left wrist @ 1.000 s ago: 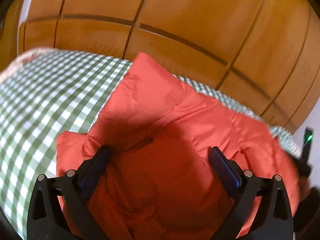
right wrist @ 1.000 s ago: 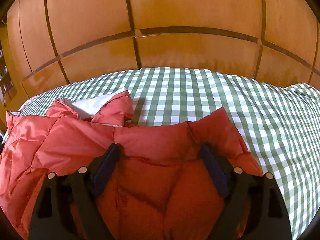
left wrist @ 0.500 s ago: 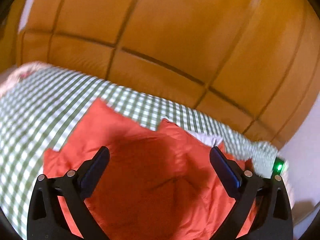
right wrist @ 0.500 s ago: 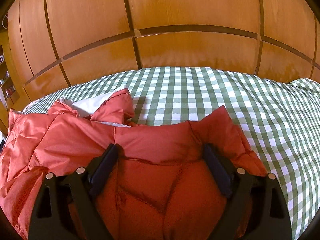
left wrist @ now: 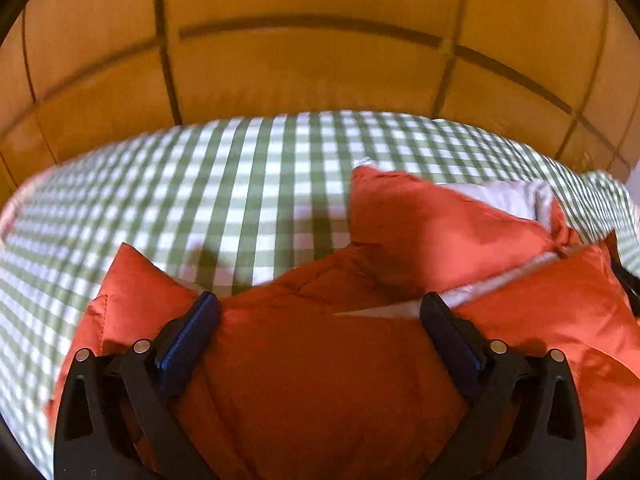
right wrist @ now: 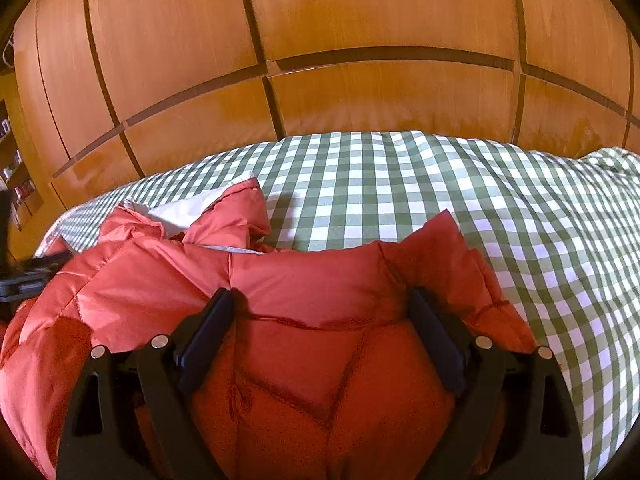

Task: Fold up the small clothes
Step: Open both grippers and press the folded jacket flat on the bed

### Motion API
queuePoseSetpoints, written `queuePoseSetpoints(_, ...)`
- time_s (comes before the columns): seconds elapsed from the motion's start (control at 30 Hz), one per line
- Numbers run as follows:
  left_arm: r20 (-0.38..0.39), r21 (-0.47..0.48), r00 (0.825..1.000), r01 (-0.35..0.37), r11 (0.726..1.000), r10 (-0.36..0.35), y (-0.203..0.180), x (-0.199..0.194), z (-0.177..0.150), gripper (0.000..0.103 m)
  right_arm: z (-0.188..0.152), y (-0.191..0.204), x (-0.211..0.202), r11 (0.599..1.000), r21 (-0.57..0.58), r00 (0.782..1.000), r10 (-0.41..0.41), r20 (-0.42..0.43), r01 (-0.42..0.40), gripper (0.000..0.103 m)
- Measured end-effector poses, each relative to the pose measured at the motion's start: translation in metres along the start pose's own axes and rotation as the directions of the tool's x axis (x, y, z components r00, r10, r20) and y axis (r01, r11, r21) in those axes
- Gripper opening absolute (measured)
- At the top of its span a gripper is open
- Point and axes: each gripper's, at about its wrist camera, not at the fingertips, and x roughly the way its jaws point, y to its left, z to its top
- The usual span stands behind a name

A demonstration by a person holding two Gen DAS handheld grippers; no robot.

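A red quilted jacket (left wrist: 440, 232) with a white lining (left wrist: 500, 196) lies crumpled on a green-and-white checked bed cover (left wrist: 260, 168). My left gripper (left wrist: 319, 300) hovers low over its near part, jaws wide apart, with puffy red fabric bulging between the fingers but not pinched. In the right wrist view the same jacket (right wrist: 140, 280) spreads to the left, its lining (right wrist: 188, 210) showing at the collar. My right gripper (right wrist: 320, 295) stands open over a padded fold, which lies between the fingers unpressed.
A wooden panelled wall (right wrist: 360, 92) rises directly behind the bed. The checked cover (right wrist: 480, 208) stretches bare to the right of the jacket. A dark object (right wrist: 24, 276) pokes in at the left edge, and shelves (right wrist: 16, 184) stand beyond it.
The left gripper has swept sideways across the jacket and rolled, so the bed cover and white lining now face it. The right gripper has stayed over the same fold.
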Motion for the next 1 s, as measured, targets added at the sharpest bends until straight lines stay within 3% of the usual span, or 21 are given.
queuePoseSetpoints(0.23,0.006,-0.019,1.0,0.026,0.999,-0.026,0.001,0.003,-0.008,0.099,0.0,0.0,0.001,1.0,0.005,1.0,0.005,0.009,-0.005,0.091)
queuePoseSetpoints(0.33,0.001,-0.009,1.0,0.021,1.0,-0.021,0.002,-0.02,-0.014,0.099,-0.001,0.002,-0.007,1.0,-0.003,1.0,-0.006,0.021,0.006,0.095)
queuePoseSetpoints(0.43,0.043,-0.019,0.999,0.009,1.0,-0.009,0.009,-0.059,-0.027,0.099,-0.006,0.006,-0.037,0.996,0.011,0.992,-0.094,0.078,0.094,0.101)
queuePoseSetpoints(0.5,0.102,-0.03,0.994,-0.045,0.999,0.048,0.02,-0.088,-0.039,0.099,-0.011,0.006,-0.056,0.991,0.03,0.985,-0.131,0.109,0.129,0.101)
queuePoseSetpoints(0.57,0.148,-0.04,0.982,-0.111,0.993,0.116,0.03,-0.103,-0.05,0.099,-0.015,0.004,-0.058,0.987,0.018,0.983,-0.161,0.084,0.16,0.101)
queuePoseSetpoints(0.63,0.135,-0.032,0.971,-0.193,0.981,0.195,0.04,-0.099,-0.057,0.099,-0.018,0.001,-0.052,0.976,0.005,0.975,-0.215,0.057,0.216,0.101)
queuePoseSetpoints(0.7,0.08,-0.037,0.97,-0.228,0.973,0.23,0.052,-0.082,-0.055,0.1,-0.02,-0.008,-0.042,0.973,0.025,0.973,-0.231,0.024,0.23,0.101)
queuePoseSetpoints(0.8,0.051,-0.081,0.984,-0.163,0.983,0.168,0.067,-0.06,-0.05,0.1,-0.019,-0.017,-0.03,0.966,0.049,0.966,-0.256,0.016,0.255,0.101)
queuePoseSetpoints(0.83,0.048,-0.105,0.992,-0.108,0.989,0.114,0.075,-0.049,-0.047,0.1,-0.017,-0.024,-0.025,0.967,0.079,0.97,-0.244,0.008,0.243,0.101)
queuePoseSetpoints(0.9,0.031,-0.146,0.999,-0.038,0.989,0.043,0.083,-0.035,-0.042,0.1,-0.017,-0.034,-0.023,0.969,0.12,0.976,-0.219,0.001,0.217,0.101)
queuePoseSetpoints(1.0,0.019,-0.167,1.0,0.005,0.986,-0.002,0.089,-0.033,-0.041,0.1,-0.018,-0.034,-0.025,0.97,0.123,0.977,-0.214,0.01,0.211,0.101)
